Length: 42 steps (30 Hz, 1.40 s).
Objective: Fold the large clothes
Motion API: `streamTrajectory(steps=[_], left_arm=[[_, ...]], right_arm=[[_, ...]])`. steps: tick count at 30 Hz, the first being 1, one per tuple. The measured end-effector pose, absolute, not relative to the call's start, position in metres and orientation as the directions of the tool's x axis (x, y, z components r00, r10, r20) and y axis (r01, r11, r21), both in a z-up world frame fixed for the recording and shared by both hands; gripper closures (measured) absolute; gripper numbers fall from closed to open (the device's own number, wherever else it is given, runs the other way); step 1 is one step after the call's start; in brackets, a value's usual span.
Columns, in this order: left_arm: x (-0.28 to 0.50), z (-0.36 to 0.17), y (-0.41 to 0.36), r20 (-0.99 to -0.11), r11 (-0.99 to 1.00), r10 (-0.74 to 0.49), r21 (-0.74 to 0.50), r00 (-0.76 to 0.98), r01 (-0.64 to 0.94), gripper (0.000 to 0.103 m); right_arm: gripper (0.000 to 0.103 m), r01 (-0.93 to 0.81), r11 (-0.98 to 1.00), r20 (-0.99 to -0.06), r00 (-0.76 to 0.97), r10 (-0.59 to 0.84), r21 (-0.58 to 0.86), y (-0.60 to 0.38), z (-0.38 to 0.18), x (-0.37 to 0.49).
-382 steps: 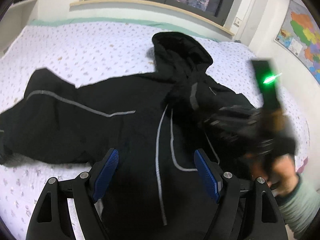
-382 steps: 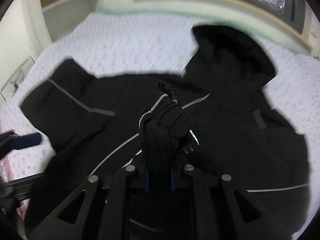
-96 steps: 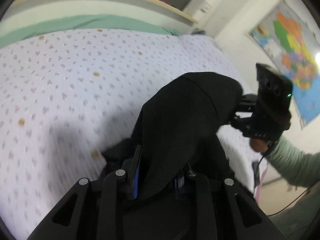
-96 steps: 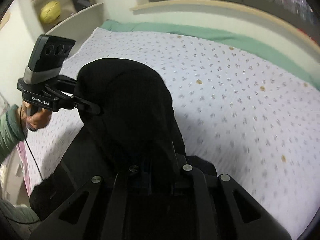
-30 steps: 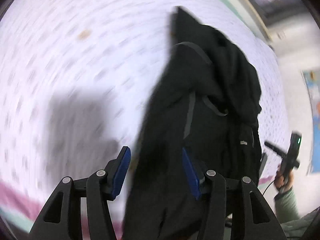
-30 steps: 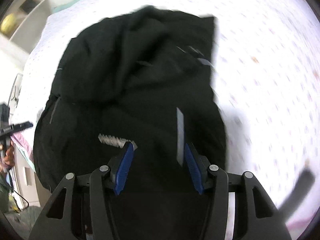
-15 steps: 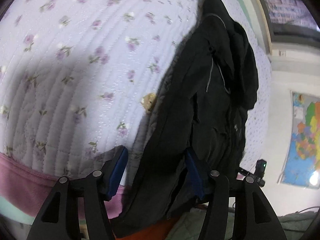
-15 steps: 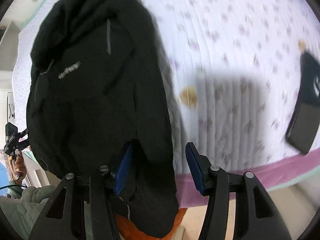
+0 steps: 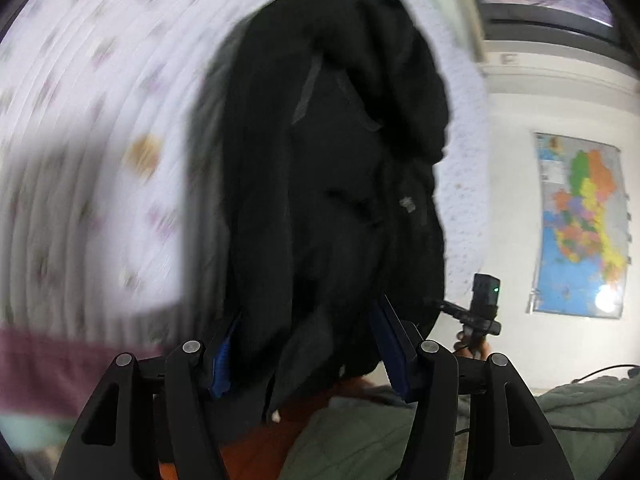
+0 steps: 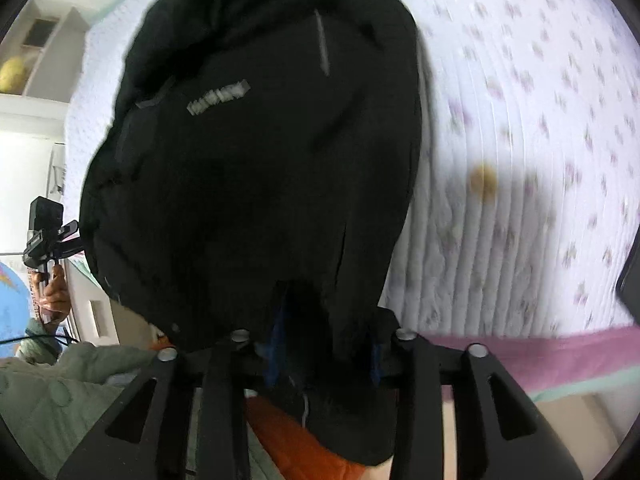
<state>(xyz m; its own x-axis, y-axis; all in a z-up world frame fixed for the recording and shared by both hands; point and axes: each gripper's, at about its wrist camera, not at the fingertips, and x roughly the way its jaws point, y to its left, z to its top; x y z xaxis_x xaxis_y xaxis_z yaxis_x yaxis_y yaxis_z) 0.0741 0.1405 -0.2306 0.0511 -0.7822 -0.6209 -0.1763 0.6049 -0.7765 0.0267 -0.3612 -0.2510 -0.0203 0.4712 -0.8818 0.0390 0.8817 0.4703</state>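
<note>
A black hooded jacket [image 9: 332, 168] with grey stripes lies folded lengthwise on the flowered bedspread [image 9: 80, 128], its near end hanging over the bed's front edge. My left gripper [image 9: 308, 344] has its blue pads apart around the jacket's near hem, the cloth bunched between them. In the right wrist view the same jacket [image 10: 256, 152] fills the middle. My right gripper [image 10: 324, 356] has its blue pads partly closed around the near hem, with cloth draped over the left finger. Neither grip looks tight.
The bed's pink and green edge [image 10: 540, 356] runs along the front. A dark flat object [image 10: 630, 272] lies on the bed at the far right. A map [image 9: 580, 224] hangs on the wall. My orange and green clothing [image 10: 304, 440] is below.
Both grippers have moved in over the jacket's near hem at the bed's front edge, and their pads now have cloth between them. The right jaws have narrowed.
</note>
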Motion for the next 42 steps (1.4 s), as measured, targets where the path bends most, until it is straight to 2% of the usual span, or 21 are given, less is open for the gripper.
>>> streamTrajectory(steps=[3, 6, 7, 8, 9, 10, 12, 15, 21, 25, 33, 42], left_arm=[[0.05, -0.236, 0.146, -0.629, 0.608, -0.777, -0.763, 0.035, -0.222, 0.043], [0.036, -0.248, 0.147, -0.673, 0.66, -0.738, -0.708, -0.042, -0.251, 0.043], [0.033, -0.251, 0.143, -0.689, 0.679, -0.722, -0.688, -0.065, -0.255, 0.046], [0.03, -0.251, 0.138, -0.692, 0.682, -0.719, -0.684, -0.067, -0.26, 0.05], [0.03, -0.249, 0.133, -0.692, 0.681, -0.72, -0.686, -0.061, -0.256, 0.07], [0.033, -0.242, 0.13, -0.691, 0.679, -0.721, -0.692, -0.049, -0.245, 0.084], [0.041, -0.223, 0.131, -0.647, 0.626, -0.762, -0.745, 0.022, -0.23, 0.087], [0.069, -0.176, 0.139, -0.534, 0.509, -0.824, -0.844, 0.189, -0.169, 0.088], [0.142, -0.127, 0.159, -0.432, 0.428, -0.825, -0.899, 0.364, -0.095, 0.088], [0.175, -0.121, 0.167, -0.412, 0.406, -0.8, -0.907, 0.435, -0.112, 0.088], [0.24, -0.119, 0.178, -0.426, 0.413, -0.771, -0.9, 0.474, -0.138, 0.088], [0.332, -0.137, 0.165, -0.525, 0.487, -0.707, -0.847, 0.474, -0.211, 0.086]], right_arm=[[0.042, 0.059, 0.879, -0.876, -0.08, 0.476, 0.472, -0.354, -0.265, 0.01], [0.041, 0.094, 0.866, -0.857, -0.127, 0.499, 0.49, -0.348, -0.278, 0.0], [0.044, 0.086, 0.867, -0.859, -0.123, 0.498, 0.49, -0.344, -0.277, 0.0], [0.062, 0.07, 0.868, -0.86, -0.115, 0.497, 0.492, -0.341, -0.274, 0.002], [0.079, 0.059, 0.86, -0.854, -0.104, 0.51, 0.506, -0.34, -0.271, 0.006], [0.082, 0.049, 0.837, -0.834, -0.067, 0.548, 0.546, -0.338, -0.257, 0.011], [0.087, 0.024, 0.821, -0.821, -0.009, 0.571, 0.571, -0.336, -0.233, 0.017], [0.087, 0.014, 0.794, -0.792, 0.082, 0.605, 0.608, -0.343, -0.201, 0.039], [0.087, -0.014, 0.765, -0.738, 0.251, 0.626, 0.644, -0.362, -0.148, 0.104], [0.087, -0.025, 0.746, -0.701, 0.322, 0.637, 0.666, -0.383, -0.124, 0.144], [0.086, 0.008, 0.731, -0.675, 0.389, 0.627, 0.683, -0.417, -0.104, 0.22], [0.083, 0.159, 0.7, -0.696, 0.387, 0.604, 0.696, -0.435, -0.147, 0.317]])
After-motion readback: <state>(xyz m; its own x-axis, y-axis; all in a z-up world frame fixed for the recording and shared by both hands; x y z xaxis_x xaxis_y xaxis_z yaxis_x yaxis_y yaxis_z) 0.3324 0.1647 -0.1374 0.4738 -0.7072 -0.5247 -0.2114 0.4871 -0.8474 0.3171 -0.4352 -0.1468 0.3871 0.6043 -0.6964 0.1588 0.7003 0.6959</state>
